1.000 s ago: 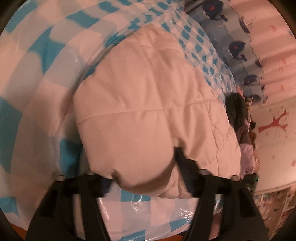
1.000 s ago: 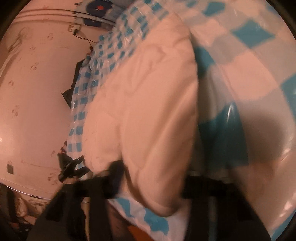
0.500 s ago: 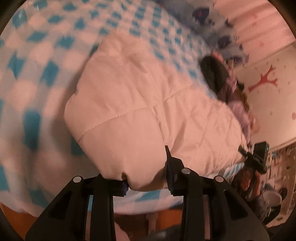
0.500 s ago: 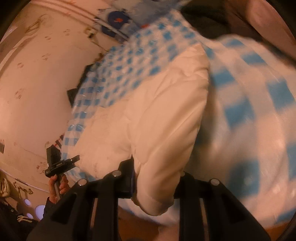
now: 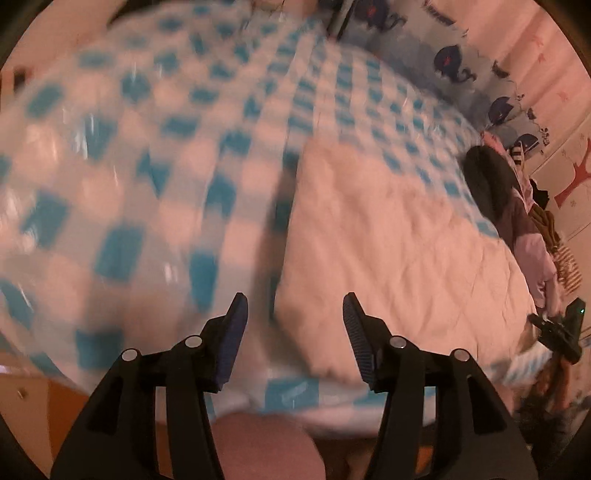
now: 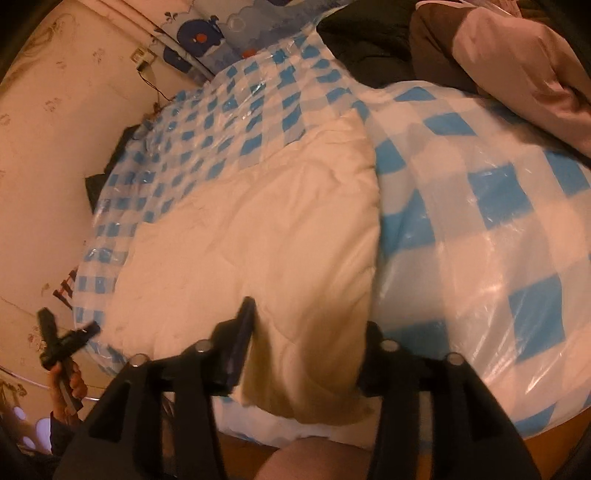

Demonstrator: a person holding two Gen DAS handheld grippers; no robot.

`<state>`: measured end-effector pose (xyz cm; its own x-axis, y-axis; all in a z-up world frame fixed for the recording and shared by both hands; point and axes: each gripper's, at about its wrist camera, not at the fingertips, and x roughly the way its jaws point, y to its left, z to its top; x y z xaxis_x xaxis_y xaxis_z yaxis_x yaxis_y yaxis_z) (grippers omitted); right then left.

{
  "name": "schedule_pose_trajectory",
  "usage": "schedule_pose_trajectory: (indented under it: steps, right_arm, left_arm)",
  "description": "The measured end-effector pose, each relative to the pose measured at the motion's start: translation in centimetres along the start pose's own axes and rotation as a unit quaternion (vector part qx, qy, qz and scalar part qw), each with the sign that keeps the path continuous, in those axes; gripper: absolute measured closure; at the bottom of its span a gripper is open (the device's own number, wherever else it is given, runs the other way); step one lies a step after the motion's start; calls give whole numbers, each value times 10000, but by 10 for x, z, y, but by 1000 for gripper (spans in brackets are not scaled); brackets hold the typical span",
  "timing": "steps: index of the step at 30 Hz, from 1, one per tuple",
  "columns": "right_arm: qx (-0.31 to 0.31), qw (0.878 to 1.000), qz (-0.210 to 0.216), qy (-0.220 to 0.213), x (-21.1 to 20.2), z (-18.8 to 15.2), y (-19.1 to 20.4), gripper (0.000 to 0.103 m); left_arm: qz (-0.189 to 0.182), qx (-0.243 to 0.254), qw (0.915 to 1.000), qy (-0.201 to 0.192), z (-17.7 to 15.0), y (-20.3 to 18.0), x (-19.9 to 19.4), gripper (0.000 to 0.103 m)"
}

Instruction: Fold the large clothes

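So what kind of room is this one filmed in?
Probably a child's bedroom: a bed with a blue-and-white checked plastic-covered sheet, a whale-print cushion against the wall, a white quilted padded garment on the bed, and a heap of dark and pink clothes.

Left gripper [image 5: 294, 314] and right gripper [image 6: 308, 328]: black angular arms, silver screws, ribbed dark-blue pads on the fingers [image 5: 232, 341]

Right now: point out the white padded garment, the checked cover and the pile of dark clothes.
white padded garment [image 6: 266, 236]: right wrist view, middle of its quilted top.
checked cover [image 6: 491, 206]: right wrist view, bare blue-and-white patch right of the garment.
pile of dark clothes [image 5: 491, 184]: left wrist view, black bundle at the bed's right edge.
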<state>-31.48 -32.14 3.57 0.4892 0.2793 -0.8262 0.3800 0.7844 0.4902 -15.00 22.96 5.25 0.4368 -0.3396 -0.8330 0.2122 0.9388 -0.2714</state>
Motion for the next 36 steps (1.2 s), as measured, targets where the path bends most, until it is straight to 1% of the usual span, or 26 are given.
schedule_pose_trajectory:
  steps: [1, 2, 3, 4, 5, 6, 7, 9, 11, 13, 15, 17, 19, 20, 22, 25, 26, 29, 32, 34, 36]
  right_arm:
    - [102, 9994, 61, 316, 6, 2, -3, 42]
    - [222, 9991, 70, 357, 5, 1, -11, 42]
    - [330, 9991, -39, 274, -1, 1, -20, 42]
    - [468, 9987, -45, 197, -10, 0, -31, 42]
    - [584, 9982, 1, 110, -18, -1, -36, 42]
    - [754, 9968, -180, -212, -32, 2, -44, 42]
    - [716, 9959, -342, -430, -40, 8, -41, 41]
    - [428, 9959, -291, -743, -45, 26, -25, 41]
    - [-130, 9956, -295, -884, -28, 56, 9, 41]
    - [-448, 9947, -340, -866, 1, 83, 31, 40]
    - [-510, 9950, -395, -764, 35, 106, 35, 40]
    - [-392, 9962, -629, -454, 80, 118, 24, 40]
    - [-245, 9961, -834, -136, 115, 115, 4, 40]
    - [-249, 9963, -815, -101, 127, 112, -4, 40]
    - [-174, 9971, -709, -199, 132, 113, -10, 40]
    - [-230, 9972, -705, -105, 125, 119, -8, 40]
    - [-263, 9971, -693, -147, 120, 119, -4, 40]
    - [-294, 9977, -356, -506, 69, 99, 1, 39]
    - [-450, 9957, -250, -769, 26, 63, 4, 38]
    - [-523, 9956, -380, -677, 19, 41, 0, 36]
    - [-552, 9959, -703, -140, 44, 25, -14, 35]
  left_arm:
    - [-85, 137, 9998, -81, 7, -6, -3, 51]
    - [-164, 254, 9995, -133, 15, -17, -3, 50]
    - [-279, 446, 9985, -177, 24, -32, 0, 49]
    - [-368, 568, 9975, -192, 30, -46, 6, 49]
    - [-442, 725, 9962, -198, 38, -61, 14, 48]
    - [-471, 847, 9951, -180, 45, -72, 23, 48]
    - [-502, 918, 9944, -165, 47, -81, 31, 48]
    - [-521, 973, 9938, -113, 61, -95, 57, 48]
    - [-571, 883, 9945, -20, 76, -104, 83, 48]
    - [-518, 777, 9956, 9, 86, -106, 104, 48]
    - [-484, 608, 9969, 105, 97, -104, 128, 48]
    - [-415, 470, 9978, 207, 103, -97, 151, 48]
    - [-319, 432, 9979, 357, 105, -91, 174, 48]
    - [-310, 416, 9976, 460, 105, -89, 186, 48]
    - [-221, 473, 9969, 582, 104, -87, 207, 48]
    - [-97, 524, 9963, 674, 107, -89, 221, 48]
    - [-85, 528, 9964, 662, 108, -90, 218, 48]
    - [-123, 573, 9972, 463, 101, -87, 191, 48]
    - [-127, 731, 9969, 264, 79, -84, 154, 48]
    - [-88, 823, 9961, 292, 63, -80, 143, 48]
    - [-67, 884, 9952, 423, 50, -76, 149, 46]
